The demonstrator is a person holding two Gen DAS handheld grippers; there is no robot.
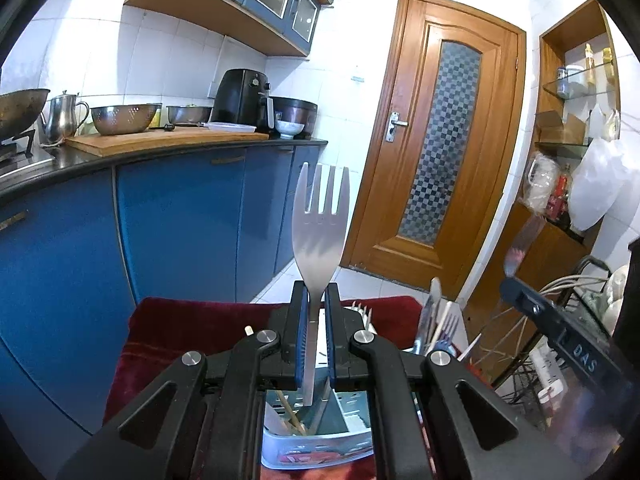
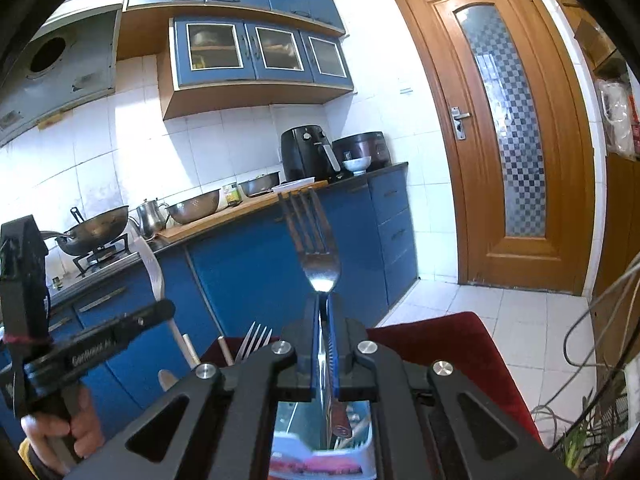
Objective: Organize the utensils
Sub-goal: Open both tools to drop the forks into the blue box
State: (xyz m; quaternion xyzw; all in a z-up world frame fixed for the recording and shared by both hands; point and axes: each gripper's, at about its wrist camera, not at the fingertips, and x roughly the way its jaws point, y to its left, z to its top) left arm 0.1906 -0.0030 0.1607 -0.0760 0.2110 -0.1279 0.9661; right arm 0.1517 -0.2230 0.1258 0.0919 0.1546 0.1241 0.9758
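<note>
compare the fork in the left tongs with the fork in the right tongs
The left fork has a broad, flat, matte blade with short tines; the right fork is narrower, with long slim tines and a shiny curved neck. The left fork shows plain metal below the grip; the right fork ends in a reddish-brown handle. Both stand tines up, clamped in shut tongs, left and right, above the white holder.

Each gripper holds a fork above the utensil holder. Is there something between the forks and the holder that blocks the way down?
No separate obstacle shows. The left gripper holds a broad fork over the holder, the right gripper a slim fork. Only chopsticks and other utensils already inside crowd the compartments.
</note>
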